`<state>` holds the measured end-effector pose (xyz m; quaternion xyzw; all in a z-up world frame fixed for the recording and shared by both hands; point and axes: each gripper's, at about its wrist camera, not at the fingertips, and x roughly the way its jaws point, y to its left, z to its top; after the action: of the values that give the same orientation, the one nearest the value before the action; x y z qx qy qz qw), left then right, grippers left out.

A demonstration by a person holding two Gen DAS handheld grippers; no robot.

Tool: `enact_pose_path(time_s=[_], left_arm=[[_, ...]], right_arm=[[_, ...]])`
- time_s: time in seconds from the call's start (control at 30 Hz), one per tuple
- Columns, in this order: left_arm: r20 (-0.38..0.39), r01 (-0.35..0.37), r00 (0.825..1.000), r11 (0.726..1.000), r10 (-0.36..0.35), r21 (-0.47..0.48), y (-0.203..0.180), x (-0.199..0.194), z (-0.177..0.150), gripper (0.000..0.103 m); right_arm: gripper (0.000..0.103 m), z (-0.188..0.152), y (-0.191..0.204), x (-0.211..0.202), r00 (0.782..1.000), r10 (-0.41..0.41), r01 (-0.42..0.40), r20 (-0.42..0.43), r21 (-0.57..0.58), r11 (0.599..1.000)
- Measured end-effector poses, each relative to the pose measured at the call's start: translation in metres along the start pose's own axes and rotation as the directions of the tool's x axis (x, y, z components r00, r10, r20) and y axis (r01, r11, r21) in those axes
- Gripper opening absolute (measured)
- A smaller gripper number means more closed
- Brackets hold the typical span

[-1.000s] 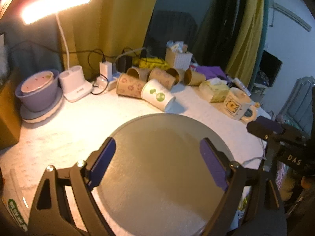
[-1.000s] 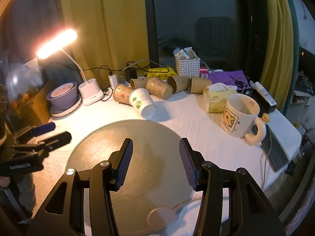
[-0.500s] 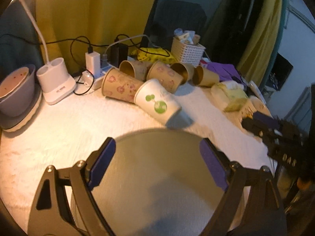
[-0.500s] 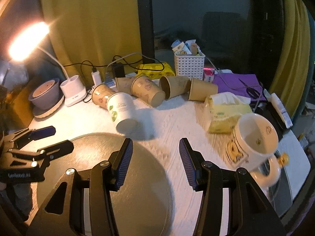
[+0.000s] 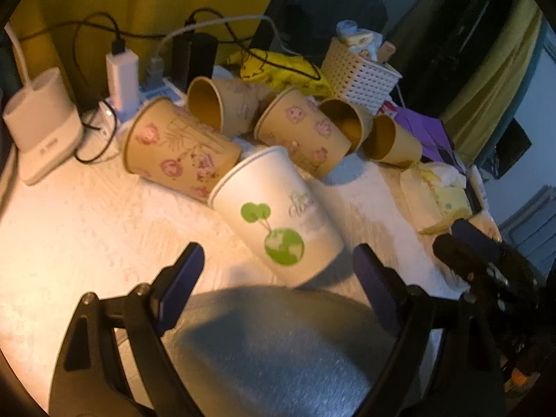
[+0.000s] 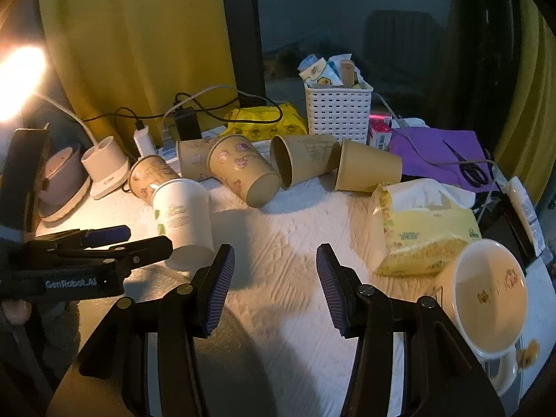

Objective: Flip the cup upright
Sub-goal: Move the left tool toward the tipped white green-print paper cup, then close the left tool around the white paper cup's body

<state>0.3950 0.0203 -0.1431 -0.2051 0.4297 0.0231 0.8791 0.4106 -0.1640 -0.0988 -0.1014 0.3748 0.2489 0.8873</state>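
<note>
Left wrist view, left claw (image 5: 278,267) wide open, white cup (image 5: 278,208) between fingers

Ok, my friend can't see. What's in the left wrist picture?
A white paper cup with green printing lies on its side just ahead of the open left tongs. Behind it, five brown paper cups also lie tipped over on the white table.

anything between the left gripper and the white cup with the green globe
Nothing: in the left wrist view only bare white tablecloth separates the open left gripper from the tipped white cup.
</note>
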Motion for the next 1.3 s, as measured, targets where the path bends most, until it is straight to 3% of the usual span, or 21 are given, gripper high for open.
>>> enact_pose_path(time_s=[0.17, 0.27, 0.5, 0.63, 0.93, 1.1, 1.3], left_arm=[[-0.066, 0.063, 0.996, 0.995, -0.068, -0.08, 0.007, 0.026, 0.008, 0.088], [-0.085, 0.074, 0.993, 0.992, -0.083, -0.105, 0.011, 0.038, 0.01, 0.088], [-0.081, 0.123, 0.988, 0.987, -0.132, -0.106, 0.013, 0.046, 0.012, 0.07], [-0.075, 0.131, 0.988, 0.987, -0.138, -0.088, 0.013, 0.041, 0.01, 0.067], [-0.001, 0.12, 0.993, 0.99, -0.12, 0.073, 0.001, 0.001, -0.004, 0.066], [0.059, 0.093, 0.993, 0.977, -0.106, 0.193, -0.006, -0.032, -0.026, 0.066], [0.094, 0.091, 0.989, 0.963, -0.118, 0.254, 0.0, -0.071, -0.059, 0.066]], right_arm=[[0.053, 0.003, -0.007, 0.011, 1.0, 0.02, -0.02, -0.004, 0.02, 1.0], [0.067, 0.004, -0.011, 0.015, 1.0, 0.028, -0.028, -0.003, 0.034, 0.999], [0.067, 0.004, -0.015, 0.02, 0.999, 0.039, -0.039, -0.009, 0.049, 0.998], [0.067, 0.003, -0.013, 0.014, 0.999, 0.04, -0.04, -0.004, 0.051, 0.998], [0.067, 0.002, 0.0, -0.012, 1.0, 0.025, -0.026, 0.014, 0.056, 0.998], [0.067, -0.003, 0.014, -0.031, 0.999, 0.026, -0.028, 0.028, 0.063, 0.998], [0.067, -0.014, 0.043, -0.057, 0.998, 0.046, -0.048, 0.038, 0.058, 0.997]])
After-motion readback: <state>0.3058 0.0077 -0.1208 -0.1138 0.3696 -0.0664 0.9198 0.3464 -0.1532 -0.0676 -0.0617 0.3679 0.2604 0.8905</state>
